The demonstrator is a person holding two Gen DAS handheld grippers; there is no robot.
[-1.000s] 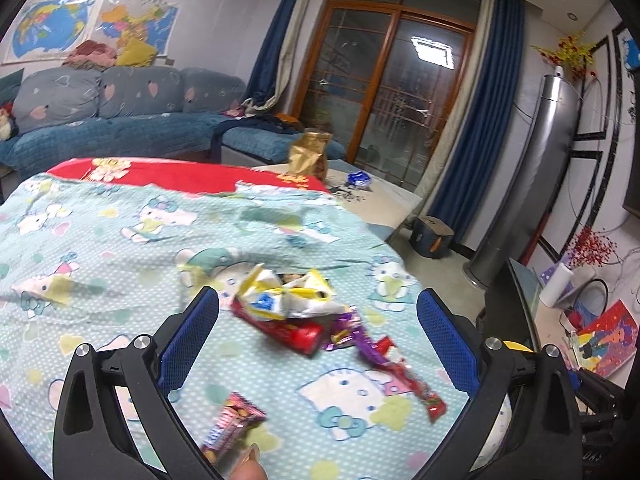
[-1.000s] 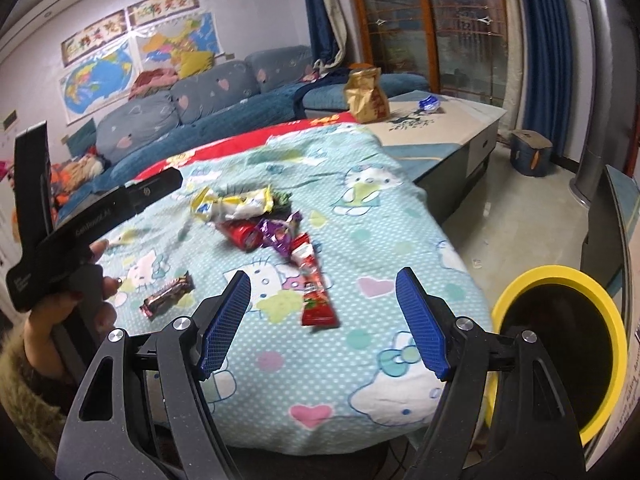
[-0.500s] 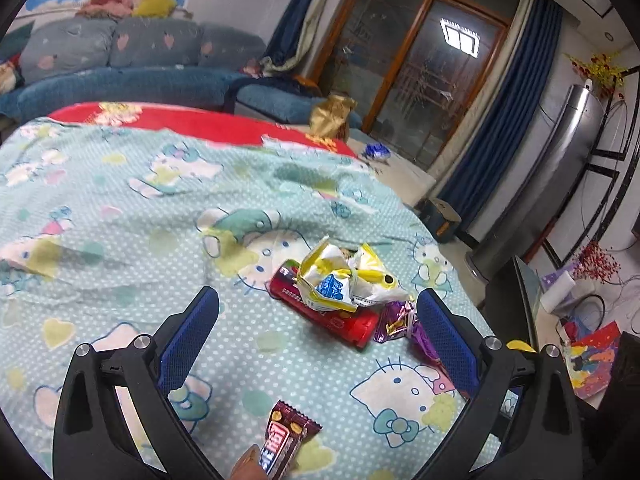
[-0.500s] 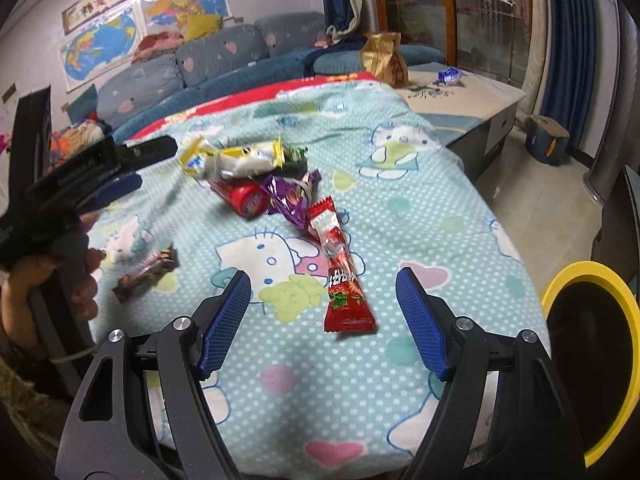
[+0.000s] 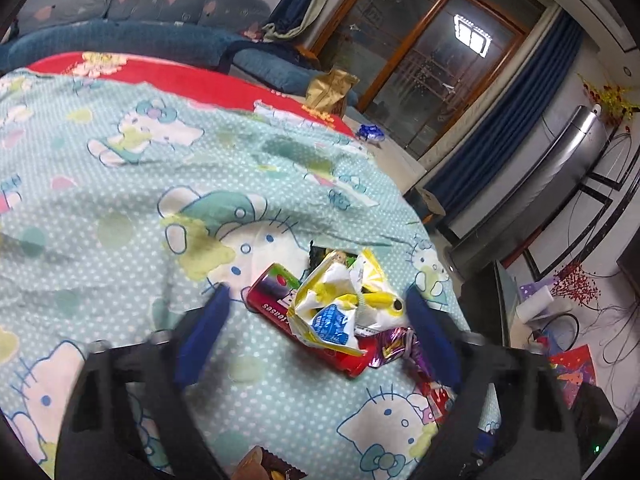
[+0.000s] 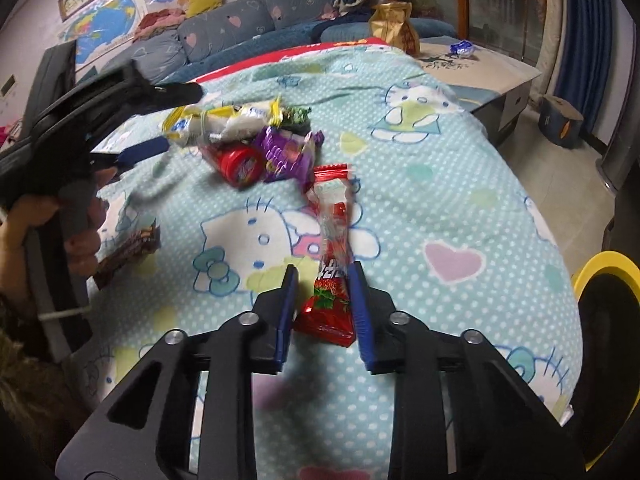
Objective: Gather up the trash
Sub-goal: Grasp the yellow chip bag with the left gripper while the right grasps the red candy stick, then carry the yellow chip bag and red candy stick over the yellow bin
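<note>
Trash lies on a Hello Kitty blanket (image 5: 120,184). My left gripper (image 5: 316,308) is open, its blue pads either side of a crumpled yellow-and-white wrapper (image 5: 340,304) lying on a red tube (image 5: 272,304), with a purple wrapper (image 5: 394,346) beside them. My right gripper (image 6: 322,280) has its jaws narrowed around the lower end of a long red strawberry wrapper (image 6: 332,240) on the blanket. The yellow wrapper (image 6: 224,122), red tube (image 6: 234,160) and purple wrapper (image 6: 286,152) lie beyond it. A brown chocolate wrapper (image 6: 128,246) lies at the left.
A yellow-rimmed black bin (image 6: 604,264) stands at the right below the bed edge. A low table (image 6: 492,68) behind the bed holds a gold bag (image 6: 394,28) and a blue wrapper (image 6: 462,48). A blue sofa (image 5: 132,40) runs along the back.
The left gripper moved forward onto the yellow wrapper and red tube. The right gripper advanced over the red strawberry wrapper and its jaws narrowed from wide open.
</note>
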